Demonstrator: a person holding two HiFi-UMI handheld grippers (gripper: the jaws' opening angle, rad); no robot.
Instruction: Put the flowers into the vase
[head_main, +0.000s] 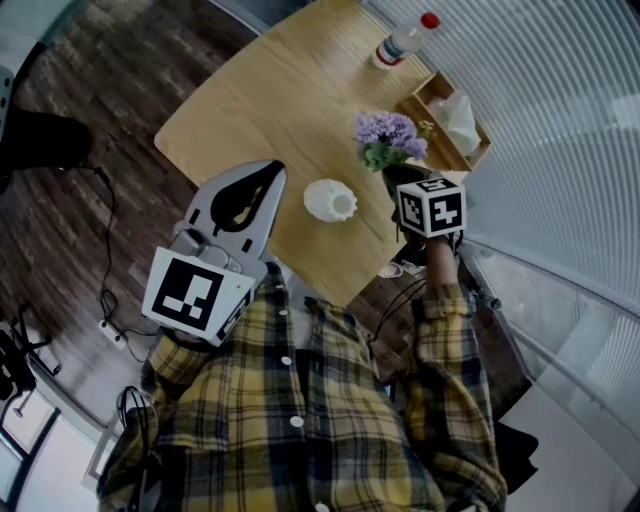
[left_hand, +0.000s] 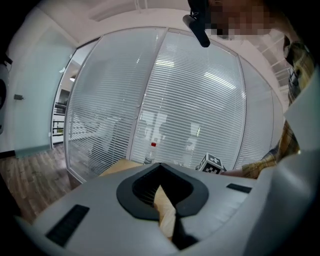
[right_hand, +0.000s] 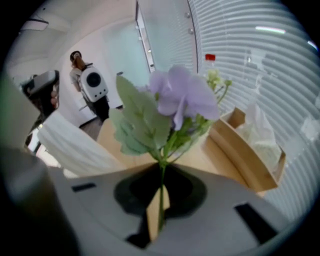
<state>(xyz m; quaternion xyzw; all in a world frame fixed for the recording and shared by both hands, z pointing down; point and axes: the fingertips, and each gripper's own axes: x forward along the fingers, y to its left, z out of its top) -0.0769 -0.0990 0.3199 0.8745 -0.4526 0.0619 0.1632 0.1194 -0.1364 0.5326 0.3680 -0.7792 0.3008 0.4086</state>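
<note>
Wooden table (head_main: 270, 90): vase (head_main: 330, 200) beside flowers (head_main: 388, 138); tissue tray (head_main: 414, 103), bottle (head_main: 398, 45) beyond.

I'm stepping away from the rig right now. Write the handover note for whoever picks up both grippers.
Right gripper: shut on the stem of the flowers, blooms up, held above the table, to the right of the vase and not over its mouth.
Left gripper: shut, nothing in it, at the table's near edge, left of the vase.
Vase: upright on the table, no flowers in it.
Done: flowers picked up.
Left: bring the stem over the vase's mouth, lower it in, open the jaws.
</note>
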